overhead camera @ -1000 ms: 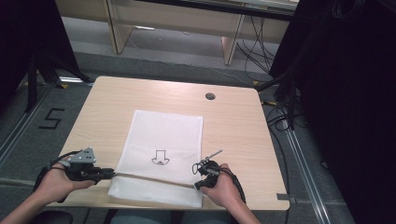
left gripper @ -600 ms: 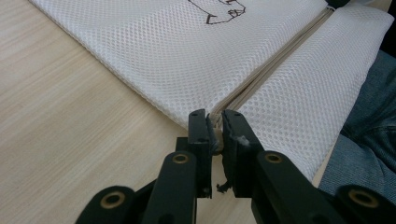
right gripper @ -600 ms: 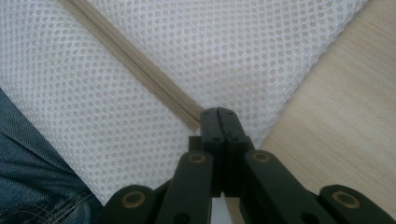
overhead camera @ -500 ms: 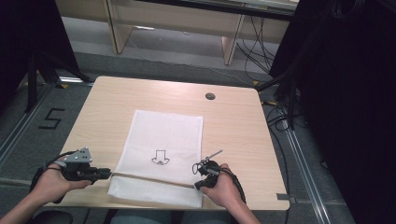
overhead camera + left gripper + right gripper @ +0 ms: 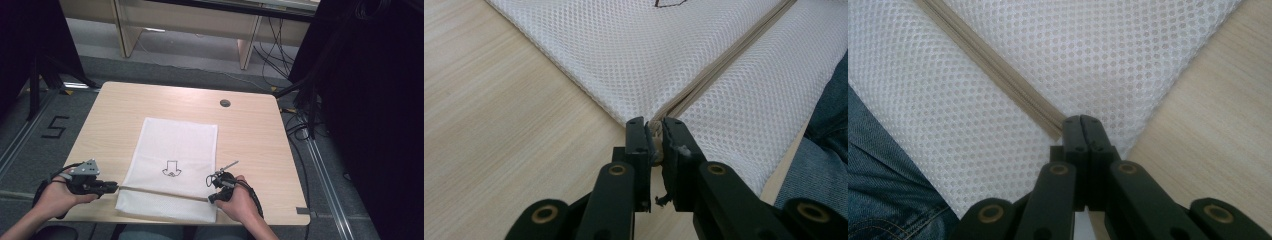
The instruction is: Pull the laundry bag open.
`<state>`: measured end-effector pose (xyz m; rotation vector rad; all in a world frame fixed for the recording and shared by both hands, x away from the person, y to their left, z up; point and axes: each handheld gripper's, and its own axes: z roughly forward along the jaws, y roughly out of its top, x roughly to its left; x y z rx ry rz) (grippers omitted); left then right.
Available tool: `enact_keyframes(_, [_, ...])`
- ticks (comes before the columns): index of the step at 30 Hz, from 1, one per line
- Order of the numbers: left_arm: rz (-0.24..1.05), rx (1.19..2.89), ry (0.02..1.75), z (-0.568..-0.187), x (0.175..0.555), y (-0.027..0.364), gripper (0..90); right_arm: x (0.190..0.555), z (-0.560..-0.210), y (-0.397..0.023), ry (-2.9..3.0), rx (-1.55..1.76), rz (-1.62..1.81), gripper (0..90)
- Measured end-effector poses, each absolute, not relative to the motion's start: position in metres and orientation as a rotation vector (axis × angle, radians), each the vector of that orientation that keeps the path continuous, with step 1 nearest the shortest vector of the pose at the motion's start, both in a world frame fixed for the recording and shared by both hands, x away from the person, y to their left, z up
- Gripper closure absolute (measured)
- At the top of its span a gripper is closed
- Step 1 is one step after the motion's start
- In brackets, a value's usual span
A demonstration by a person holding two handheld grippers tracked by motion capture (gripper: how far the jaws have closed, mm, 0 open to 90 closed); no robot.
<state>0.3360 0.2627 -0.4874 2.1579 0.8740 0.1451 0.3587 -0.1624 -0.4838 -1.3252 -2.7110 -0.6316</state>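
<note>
Nothing has moved since; I keep my left gripper (image 5: 655, 131) and right gripper (image 5: 1081, 125) clenched on the mesh bag's (image 5: 175, 150) zipper (image 5: 160, 192) ends at 9 and 3 o'clock, holding it taut.

A white mesh cloth bag (image 5: 172, 165) with a beige woven zip band (image 5: 993, 65) is laid on the matt, pale wood-grain counter (image 5: 255, 135).

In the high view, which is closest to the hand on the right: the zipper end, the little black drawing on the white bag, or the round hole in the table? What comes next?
From the right gripper:
1. Zipper, its end right at the jaws, near the bag's front edge.
2. Black drawing, mid-bag, to the gripper's left and farther back.
3. Round hole, far back on the table.
</note>
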Motion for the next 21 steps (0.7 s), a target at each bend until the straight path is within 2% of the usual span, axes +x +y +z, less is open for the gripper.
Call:
enact_keyframes(16, [0.185, 2.193, 0.83, -0.4892, 0.3362, 0.2593, 80.2, 0.358, -0.484, -0.1624, -2.723, -1.32, -0.648, 90.0])
enact_keyframes(21, [0.233, 2.151, 0.801, -0.4858, 0.337, 0.2584, 68.2, 0.359, -0.4831, -0.1652, -2.676, -1.322, -0.663, 85.7])
